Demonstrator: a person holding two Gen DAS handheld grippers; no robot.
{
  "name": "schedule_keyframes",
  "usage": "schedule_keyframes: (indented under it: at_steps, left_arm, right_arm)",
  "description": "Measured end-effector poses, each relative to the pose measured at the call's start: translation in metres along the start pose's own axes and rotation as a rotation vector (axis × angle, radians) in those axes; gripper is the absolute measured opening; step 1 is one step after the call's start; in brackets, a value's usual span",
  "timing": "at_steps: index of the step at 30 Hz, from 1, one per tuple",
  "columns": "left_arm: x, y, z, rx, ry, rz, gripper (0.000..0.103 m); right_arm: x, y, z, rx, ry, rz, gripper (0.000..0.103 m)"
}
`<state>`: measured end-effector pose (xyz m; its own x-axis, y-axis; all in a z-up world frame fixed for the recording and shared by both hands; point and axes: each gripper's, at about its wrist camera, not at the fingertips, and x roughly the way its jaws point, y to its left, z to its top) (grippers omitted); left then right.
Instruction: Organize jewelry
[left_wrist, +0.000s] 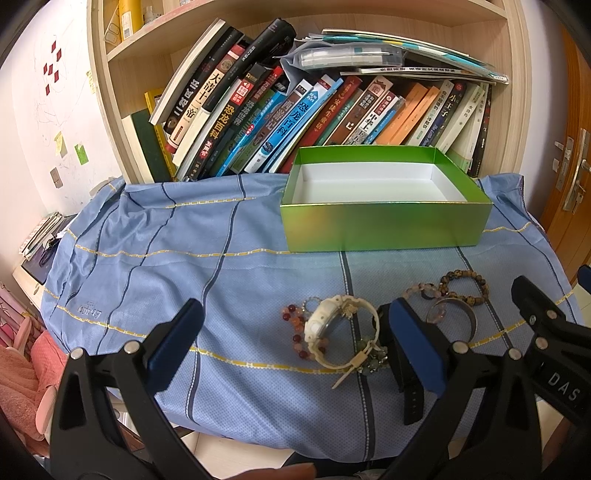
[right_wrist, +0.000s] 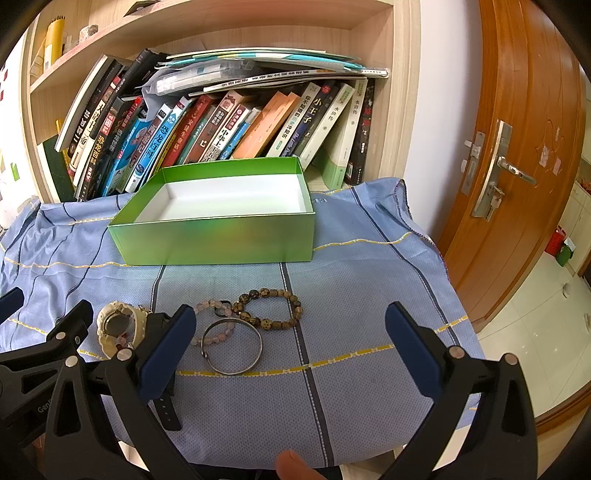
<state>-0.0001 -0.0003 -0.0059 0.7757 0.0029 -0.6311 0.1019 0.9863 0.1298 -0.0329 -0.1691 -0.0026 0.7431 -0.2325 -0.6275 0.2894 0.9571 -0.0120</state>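
- Left wrist view: left gripper (left_wrist: 295, 343) hovers with jaws wide and holding nothing, above a white watch (left_wrist: 341, 334) and red beads (left_wrist: 295, 328) on the blue cloth (left_wrist: 221, 266). The green box (left_wrist: 384, 225) stands behind, its white inside bare.
- Right wrist view: right gripper (right_wrist: 295, 354), jaws wide and likewise unloaded, above a metal bangle (right_wrist: 234, 347); a brown bracelet (right_wrist: 269, 308) and pink bracelet (right_wrist: 218, 323) lie just beyond, near the box (right_wrist: 218, 240).

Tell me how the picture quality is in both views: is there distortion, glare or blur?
Left wrist view: strong fisheye bending of the shelf, dark corners, soft sheen on the green box, jewelry sharp, the open left gripper slightly soft. Right wrist view: the door curves heavily, bright glare on the floor, the bangle in clear focus.
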Motion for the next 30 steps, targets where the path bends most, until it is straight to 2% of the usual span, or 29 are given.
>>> schedule_keyframes:
  at_steps: [20,22,25,30]
  left_arm:
    - [0.001,0.0,-0.001,0.001,0.0,0.001,0.099]
    - [0.002,0.0,0.001,0.009,0.024,0.0,0.099]
    - [0.002,0.0,-0.001,0.002,0.002,-0.001,0.099]
    - [0.026,0.004,0.0,0.0,0.044,0.017,0.099]
  right_arm:
    - [0.001,0.001,-0.001,0.001,0.001,-0.001,0.1]
    - [-0.002,0.001,0.0,0.0,0.0,-0.002,0.1]
    - [-0.005,0.001,0.003,0.0,0.0,-0.001,0.1]
    - [0.009,-0.007,0.005,0.023,0.018,-0.019,0.1]
